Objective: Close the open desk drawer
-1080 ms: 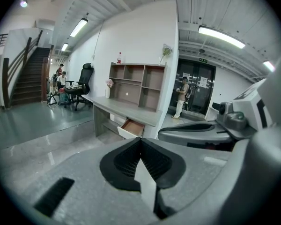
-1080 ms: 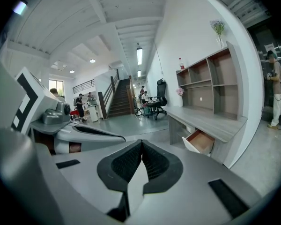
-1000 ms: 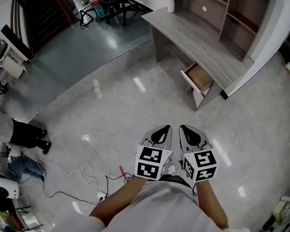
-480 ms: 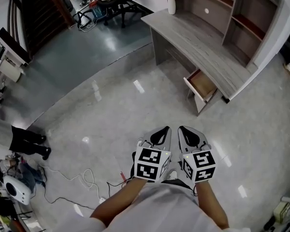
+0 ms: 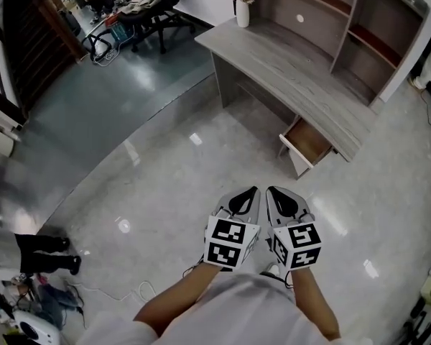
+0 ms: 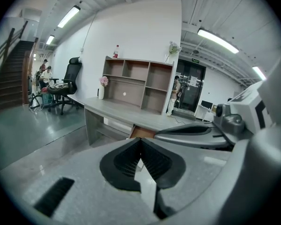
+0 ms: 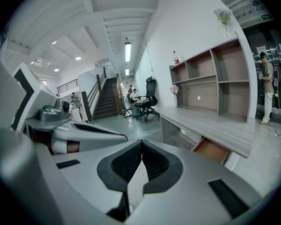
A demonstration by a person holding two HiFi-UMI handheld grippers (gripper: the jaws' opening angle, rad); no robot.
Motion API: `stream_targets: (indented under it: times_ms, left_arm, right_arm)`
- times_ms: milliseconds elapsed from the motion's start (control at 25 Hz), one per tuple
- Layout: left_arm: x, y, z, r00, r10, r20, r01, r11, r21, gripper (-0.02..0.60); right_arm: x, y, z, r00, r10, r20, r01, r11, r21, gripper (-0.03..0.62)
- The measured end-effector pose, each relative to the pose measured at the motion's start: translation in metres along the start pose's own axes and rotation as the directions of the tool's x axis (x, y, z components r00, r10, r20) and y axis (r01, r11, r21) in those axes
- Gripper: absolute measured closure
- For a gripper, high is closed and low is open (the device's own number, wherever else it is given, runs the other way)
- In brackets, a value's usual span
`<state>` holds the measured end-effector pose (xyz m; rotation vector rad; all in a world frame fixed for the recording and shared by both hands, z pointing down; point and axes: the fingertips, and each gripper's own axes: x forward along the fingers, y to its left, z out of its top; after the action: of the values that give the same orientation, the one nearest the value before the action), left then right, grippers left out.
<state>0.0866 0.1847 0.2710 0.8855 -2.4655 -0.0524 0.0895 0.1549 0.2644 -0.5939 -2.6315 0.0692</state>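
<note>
Over the floor, left tongs closed, empty, right tongs closed, empty

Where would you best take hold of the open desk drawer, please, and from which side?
The drawer juts from under the desk over the open floor, so come from that side and probably push its flat white front panel.

Head view steeply down; gripper views low along their jaws, toward the desk (in all three).

I see a flower vase top centre, black office chair upper left, shelf unit upper right, stairs far left.
</note>
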Motion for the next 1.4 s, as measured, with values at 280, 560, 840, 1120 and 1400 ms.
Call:
stream_targets:
  times_ms: [280, 560, 840, 1120, 1400]
  left_arm:
    - [0.011, 0.057, 0.031, 0.995, -0.103, -0.011, 0.103, 0.994, 0.02, 0.578]
    - [0.026, 0.078, 0.05, 0.974, -0.225, -0.034, 0.227, 0.972, 0.067, 0.578]
    - [0.054, 0.058, 0.054, 0.93, -0.355, -0.09, 0.364, 0.924, 0.117, 0.578]
    - [0.089, 0.015, 0.051, 0.886, -0.44, -0.148, 0.46, 0.875, 0.151, 0.578]
    - [0.136, -0.018, 0.052, 0.874, -0.445, -0.195, 0.479, 0.858, 0.188, 0.578]
  right_arm:
    - [0.054, 0.015, 0.036, 0.996, -0.09, -0.005, 0.09, 0.996, 0.017, 0.592]
    - [0.079, 0.013, 0.054, 0.978, -0.209, 0.003, 0.209, 0.976, 0.06, 0.592]
    - [0.07, -0.016, 0.049, 0.94, -0.341, -0.002, 0.337, 0.929, 0.155, 0.592]
    - [0.042, -0.062, 0.03, 0.896, -0.443, -0.01, 0.432, 0.868, 0.245, 0.592]
    - [0.037, -0.118, 0.015, 0.889, -0.457, 0.0, 0.433, 0.842, 0.323, 0.592]
